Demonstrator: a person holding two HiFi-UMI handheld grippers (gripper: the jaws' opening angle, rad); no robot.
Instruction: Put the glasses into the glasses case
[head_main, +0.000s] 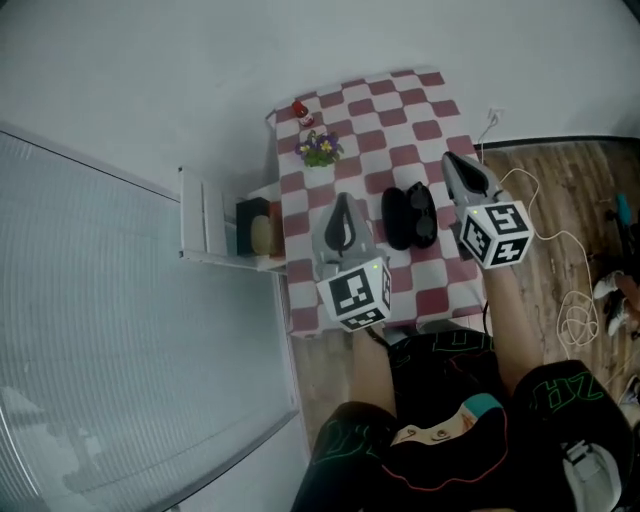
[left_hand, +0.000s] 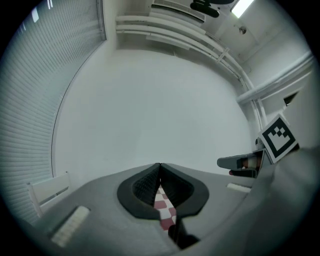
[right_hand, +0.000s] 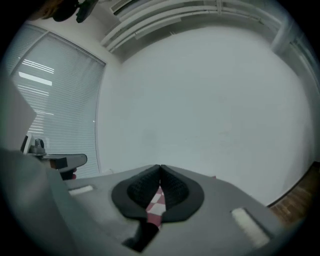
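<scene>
White wall (head_main: 150, 70) backs the far edge of the counter (head_main: 400, 110), which carries a red-and-white checked cloth. Its left edge adjoins a white shelf (head_main: 205, 215); its right edge drops to a wood floor (head_main: 560, 190) where a white cable (head_main: 560, 240) trails. A red figurine (head_main: 301, 112) and a small flower pot (head_main: 318, 148) occupy the far left corner. The rest of the far half is bare cloth.

The glasses case (head_main: 397, 218) lies mid-counter, with the glasses (head_main: 424, 212) just beside it on its right, outside it. Whether the two touch cannot be told.

Both forearms reach forward and both grippers point toward the wall. The left gripper (head_main: 343, 200) is left of the case, jaws together with nothing between them. The right gripper (head_main: 450, 158) is near the right edge, jaws likewise together and empty.
</scene>
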